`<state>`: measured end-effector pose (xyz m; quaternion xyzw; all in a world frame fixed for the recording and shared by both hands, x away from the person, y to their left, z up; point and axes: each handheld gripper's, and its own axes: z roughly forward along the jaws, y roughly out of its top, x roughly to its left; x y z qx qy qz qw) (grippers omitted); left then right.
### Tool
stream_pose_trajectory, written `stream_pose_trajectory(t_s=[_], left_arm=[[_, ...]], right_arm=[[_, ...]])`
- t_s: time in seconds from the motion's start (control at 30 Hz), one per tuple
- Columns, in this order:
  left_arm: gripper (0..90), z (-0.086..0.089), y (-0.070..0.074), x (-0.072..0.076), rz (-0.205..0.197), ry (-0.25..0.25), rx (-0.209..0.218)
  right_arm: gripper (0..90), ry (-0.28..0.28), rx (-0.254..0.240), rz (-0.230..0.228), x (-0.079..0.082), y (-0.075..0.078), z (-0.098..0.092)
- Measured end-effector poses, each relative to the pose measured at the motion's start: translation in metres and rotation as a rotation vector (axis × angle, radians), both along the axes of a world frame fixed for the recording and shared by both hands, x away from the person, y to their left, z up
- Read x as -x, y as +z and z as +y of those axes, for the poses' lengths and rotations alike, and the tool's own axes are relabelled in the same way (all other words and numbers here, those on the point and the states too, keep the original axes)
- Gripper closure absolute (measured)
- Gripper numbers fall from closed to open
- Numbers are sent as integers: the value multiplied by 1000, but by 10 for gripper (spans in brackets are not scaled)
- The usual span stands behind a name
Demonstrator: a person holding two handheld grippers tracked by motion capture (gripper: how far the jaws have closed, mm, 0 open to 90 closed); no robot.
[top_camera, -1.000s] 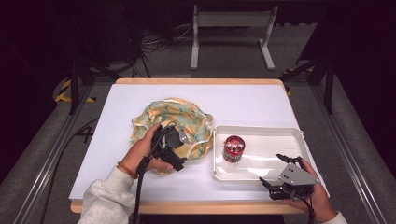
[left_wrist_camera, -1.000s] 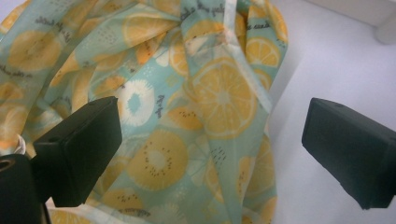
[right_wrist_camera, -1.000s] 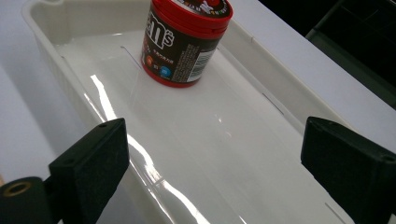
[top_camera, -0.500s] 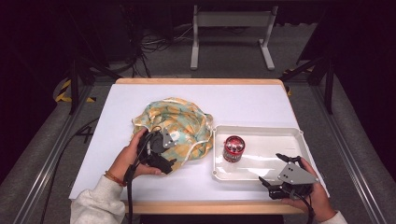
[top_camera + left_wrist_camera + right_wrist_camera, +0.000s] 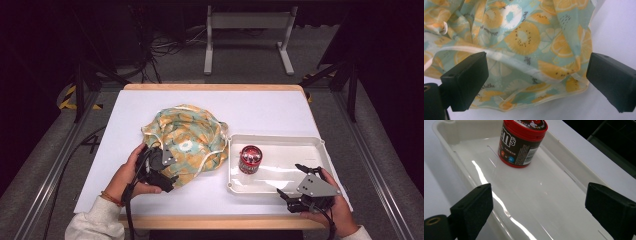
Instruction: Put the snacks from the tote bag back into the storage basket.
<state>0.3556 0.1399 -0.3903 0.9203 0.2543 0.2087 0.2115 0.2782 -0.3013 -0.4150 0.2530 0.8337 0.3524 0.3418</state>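
Your left gripper (image 5: pixel 161 170) has drawn back to the fruit-print bag's (image 5: pixel 187 135) near edge, jaws wide, empty. Your right gripper (image 5: pixel 299 184) waits gaping beside the tray (image 5: pixel 280 183) holding the red candy tub (image 5: pixel 250 159), suggesting bagging comes next.

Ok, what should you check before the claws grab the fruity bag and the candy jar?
1. Left gripper open wide: ok.
2. Bag's hem sits between the left jaws: ok.
3. Right gripper open: ok.
4. Candy jar standing upright in the white tray: ok.
5. Right gripper lined up on the jar: not ok, the jar sits farther along the tray.
6. Anything inside the bag: cannot tell.
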Motion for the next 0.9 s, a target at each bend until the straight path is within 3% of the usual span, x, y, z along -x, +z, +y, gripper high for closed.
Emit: stream_pose_trajectory(t_s=[0.47,0.7,0.9], left_arm=[[49,27,-17,8,-37,36,42],[49,47,-26,18,-66,57,139],[55,62,-34,20,-93,102,190]], right_arm=[[81,0,-19,-6,0,1,-1],[81,-2,-35,-16,1,3,-3],[79,-5,-26,-16,0,3,-3]])
